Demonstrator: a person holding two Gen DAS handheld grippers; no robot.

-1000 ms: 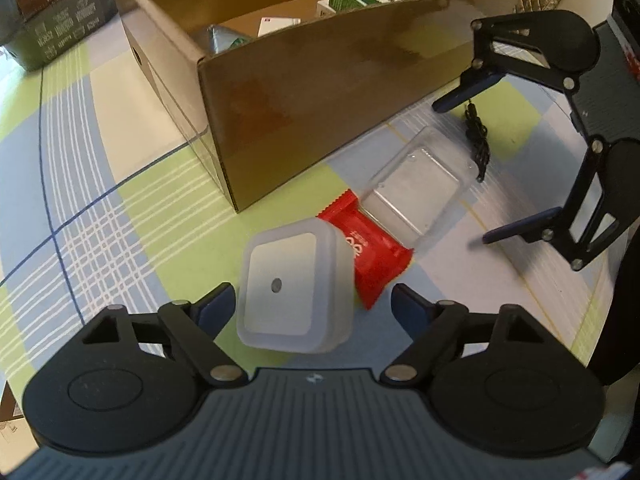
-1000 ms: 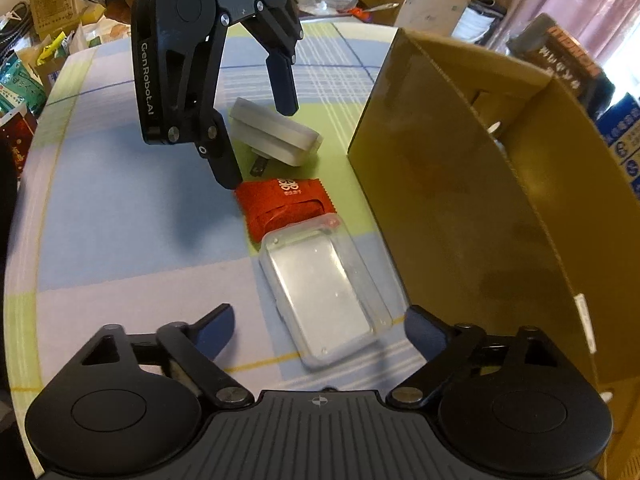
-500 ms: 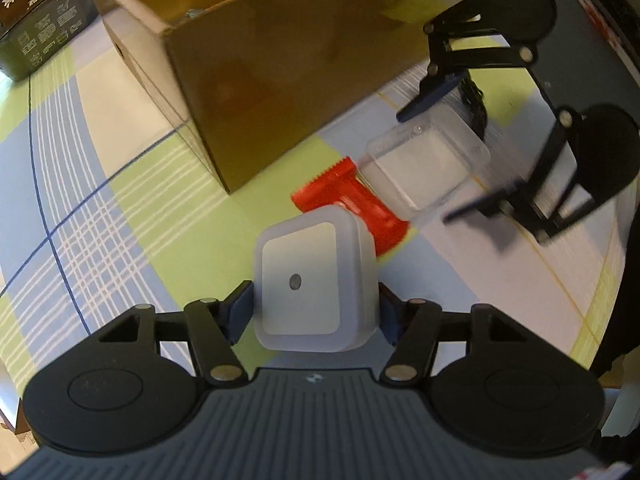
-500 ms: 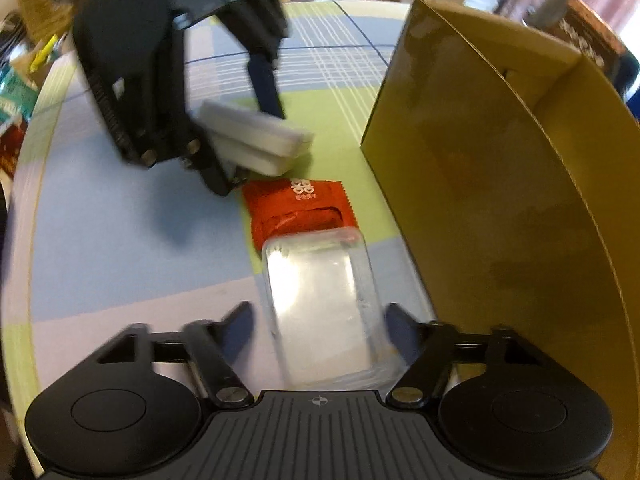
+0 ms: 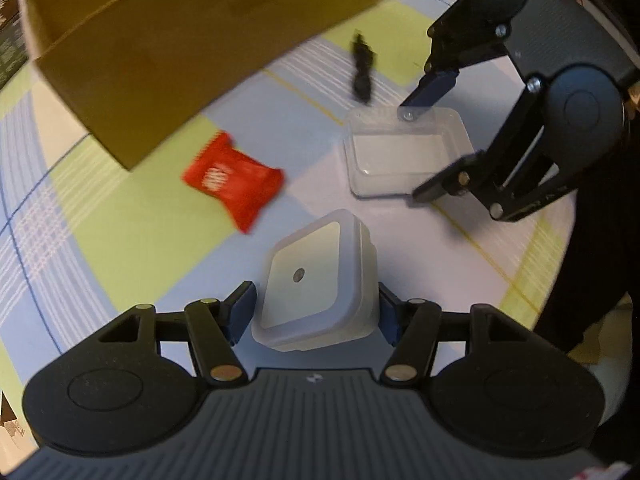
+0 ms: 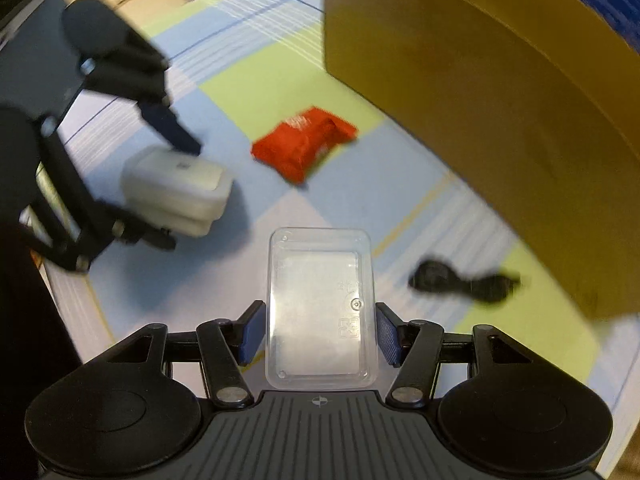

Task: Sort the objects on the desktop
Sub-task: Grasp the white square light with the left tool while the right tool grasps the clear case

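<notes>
Fingers of left gripper (image 5: pixel 314 312) clamp white night light (image 5: pixel 316 280); right gripper (image 6: pixel 320 334) pinches clear plastic case (image 6: pixel 321 308). Lift level, clear cardboard box (image 5: pixel 192 48) wall, avoid collision.

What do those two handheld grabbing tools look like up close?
Both are matte black plastic. The left gripper and right gripper each have a ribbed dark-grey body, two round housings, jointed linkage bars with silver pivot pins, and fingers faced with blue pads. No cables show.
</notes>
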